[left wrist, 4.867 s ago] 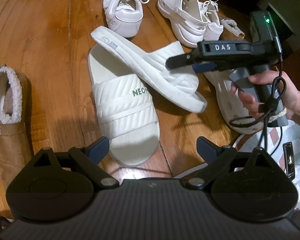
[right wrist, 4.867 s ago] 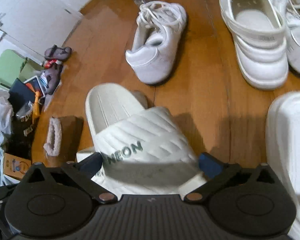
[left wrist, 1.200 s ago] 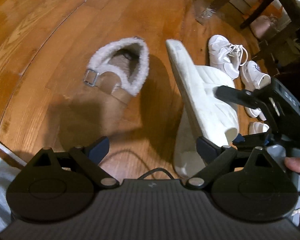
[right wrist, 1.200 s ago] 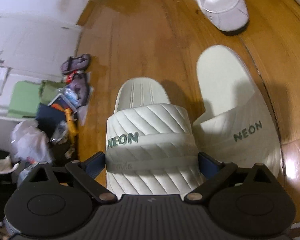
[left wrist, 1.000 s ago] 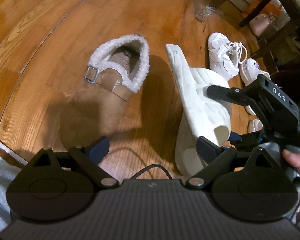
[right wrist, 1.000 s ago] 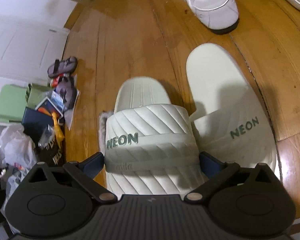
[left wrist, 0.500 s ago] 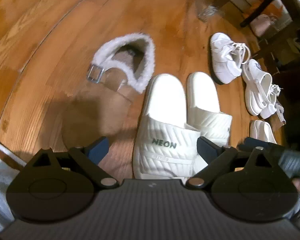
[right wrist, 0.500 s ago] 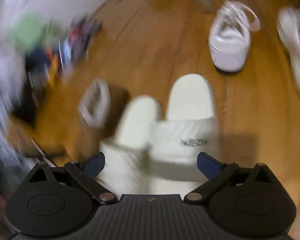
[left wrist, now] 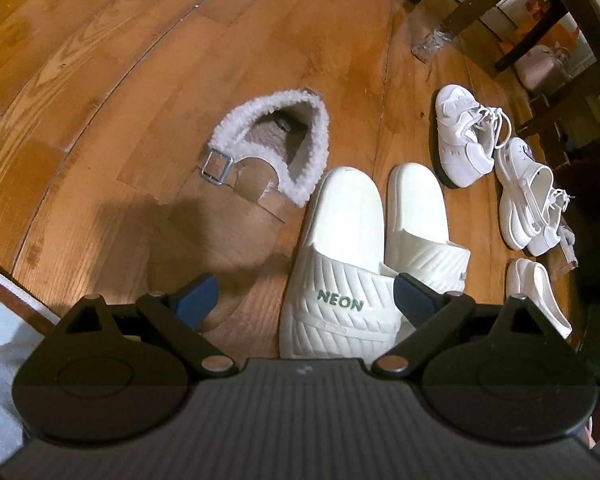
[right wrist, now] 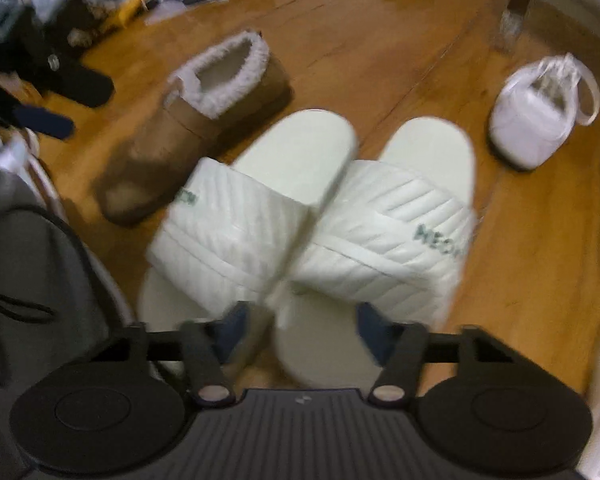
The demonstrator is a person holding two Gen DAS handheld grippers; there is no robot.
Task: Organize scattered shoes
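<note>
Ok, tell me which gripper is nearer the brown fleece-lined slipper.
Left. The left gripper hovers right at the toe of the brown slipper. The right gripper hangs over the white slides beside it, jaws closing on nothing.

Two white slides [left wrist: 340, 264] lie side by side just in front of the left gripper [left wrist: 304, 300]. One brown fluffy slipper [left wrist: 268, 160] sits ahead on its left. On its right are two white sneakers [left wrist: 462, 140] and two white clogs [left wrist: 518, 204].
</note>
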